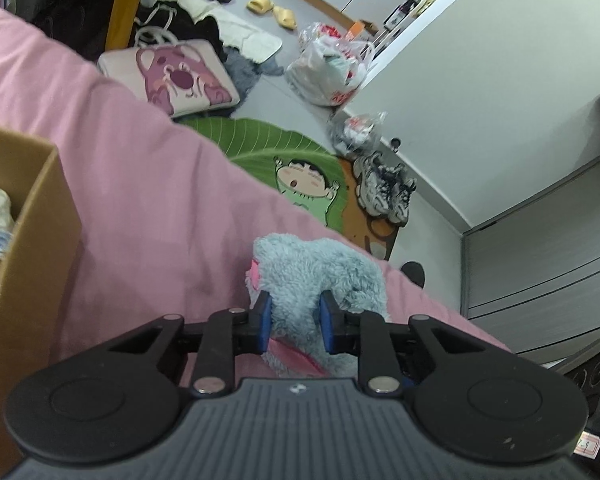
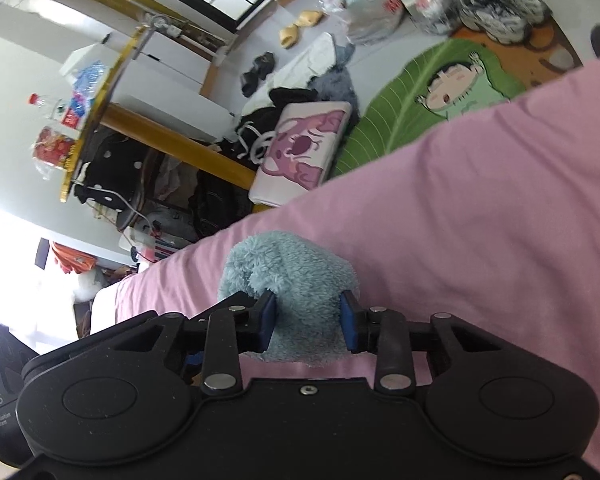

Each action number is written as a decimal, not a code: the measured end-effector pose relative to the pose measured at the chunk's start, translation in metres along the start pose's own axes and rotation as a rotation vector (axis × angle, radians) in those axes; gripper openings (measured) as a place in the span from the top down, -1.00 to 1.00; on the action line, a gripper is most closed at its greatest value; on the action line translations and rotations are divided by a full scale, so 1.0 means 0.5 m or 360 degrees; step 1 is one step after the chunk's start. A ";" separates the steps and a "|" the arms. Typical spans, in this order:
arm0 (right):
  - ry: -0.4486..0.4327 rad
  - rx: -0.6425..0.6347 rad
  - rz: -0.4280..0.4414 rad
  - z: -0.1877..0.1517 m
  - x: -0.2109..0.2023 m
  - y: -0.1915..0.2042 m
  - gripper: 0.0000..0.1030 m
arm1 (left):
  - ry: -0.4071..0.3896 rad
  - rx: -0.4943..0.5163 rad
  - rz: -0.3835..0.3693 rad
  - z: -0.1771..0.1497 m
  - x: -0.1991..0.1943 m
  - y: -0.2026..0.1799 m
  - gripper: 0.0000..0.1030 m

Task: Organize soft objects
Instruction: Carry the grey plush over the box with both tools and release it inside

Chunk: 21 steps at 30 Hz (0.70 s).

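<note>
A fluffy light-blue soft item with pink trim (image 1: 320, 272) sits over the pink bedsheet (image 1: 148, 200). My left gripper (image 1: 296, 322) is shut on it, the blue pads pressing into the fleece from both sides. In the right wrist view the same kind of light-blue fleece (image 2: 296, 276) bulges between the blue pads of my right gripper (image 2: 308, 322), which is shut on it above the pink sheet (image 2: 480, 200). A cardboard box (image 1: 28, 248) stands at the left of the left wrist view, with pale crumpled things inside.
Beyond the bed edge lie a green leaf rug (image 1: 268, 144), a pink cartoon bag (image 1: 176, 76), sneakers (image 1: 384, 188), plastic bags (image 1: 328, 68) and slippers (image 1: 272, 8). A yellow-edged table (image 2: 100, 92) with snacks stands beside the bed.
</note>
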State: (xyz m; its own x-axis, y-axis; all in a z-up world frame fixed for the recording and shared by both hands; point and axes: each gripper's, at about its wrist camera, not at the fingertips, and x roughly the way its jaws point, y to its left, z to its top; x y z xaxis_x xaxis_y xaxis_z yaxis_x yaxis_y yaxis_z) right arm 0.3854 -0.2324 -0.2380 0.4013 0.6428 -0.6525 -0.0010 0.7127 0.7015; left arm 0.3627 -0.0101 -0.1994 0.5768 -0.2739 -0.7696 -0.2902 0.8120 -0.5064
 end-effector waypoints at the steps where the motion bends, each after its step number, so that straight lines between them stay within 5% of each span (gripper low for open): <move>1: -0.0009 -0.0009 0.0008 0.001 -0.006 0.005 0.37 | -0.0013 0.0007 -0.0005 0.001 -0.011 -0.004 0.55; 21: -0.0064 -0.0207 0.0172 -0.031 -0.087 0.124 0.37 | -0.0175 0.0063 -0.0008 0.000 -0.201 -0.001 0.55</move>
State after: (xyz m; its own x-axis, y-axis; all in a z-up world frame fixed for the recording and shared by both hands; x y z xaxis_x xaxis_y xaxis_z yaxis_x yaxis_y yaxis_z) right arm 0.3535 -0.2118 -0.1707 0.4288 0.7076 -0.5616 -0.1637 0.6723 0.7220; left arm 0.3049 0.0167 -0.1220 0.6592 -0.2214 -0.7186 -0.2582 0.8309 -0.4928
